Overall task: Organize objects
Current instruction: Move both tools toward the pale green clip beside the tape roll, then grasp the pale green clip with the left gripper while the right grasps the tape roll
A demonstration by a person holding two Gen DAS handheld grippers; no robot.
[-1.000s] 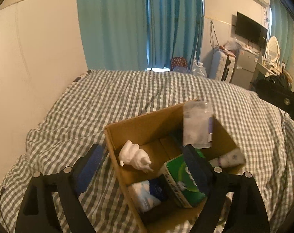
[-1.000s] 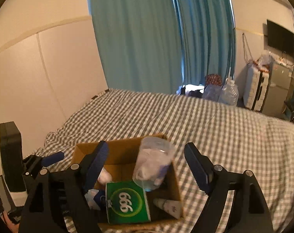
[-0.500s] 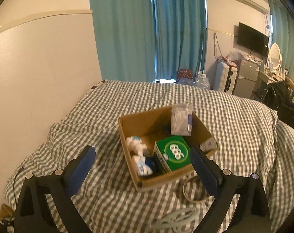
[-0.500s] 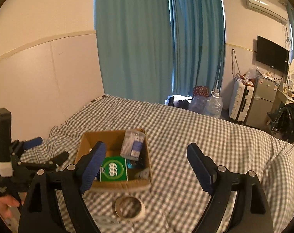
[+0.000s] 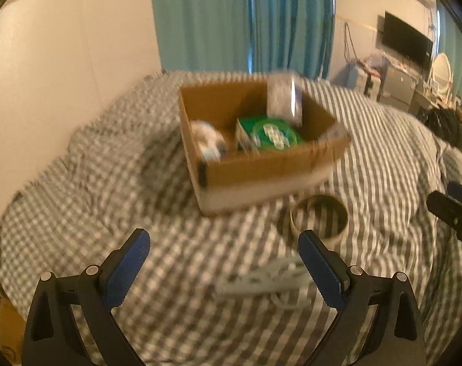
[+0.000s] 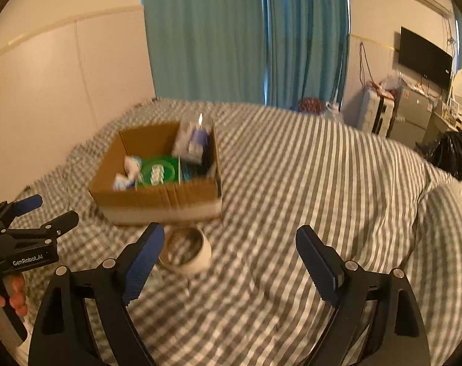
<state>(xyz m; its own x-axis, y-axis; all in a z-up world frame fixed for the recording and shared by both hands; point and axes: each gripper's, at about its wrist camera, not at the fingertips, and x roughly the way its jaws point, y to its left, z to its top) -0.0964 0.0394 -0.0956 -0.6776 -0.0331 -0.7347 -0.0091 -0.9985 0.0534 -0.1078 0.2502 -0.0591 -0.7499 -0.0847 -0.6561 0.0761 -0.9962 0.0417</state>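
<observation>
Both views are motion-blurred, so the small items in the box (image 5: 261, 170) are hard to identify; a green carton (image 5: 270, 135) and a clear bag (image 5: 284, 97) are discernible. The box rests on the checked bed (image 6: 307, 183), with a tape roll (image 6: 185, 251) just before it. A white power strip (image 5: 261, 280) is shown only in the left view. The left gripper (image 5: 224, 262) and right gripper (image 6: 231, 259) are spread wide, holding nothing.

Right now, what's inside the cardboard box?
In the cardboard box: a green carton in the middle, a clear plastic bag standing at the far right corner, and blurred white items on the left. The box floor and whatever lies under the carton are hidden.
</observation>
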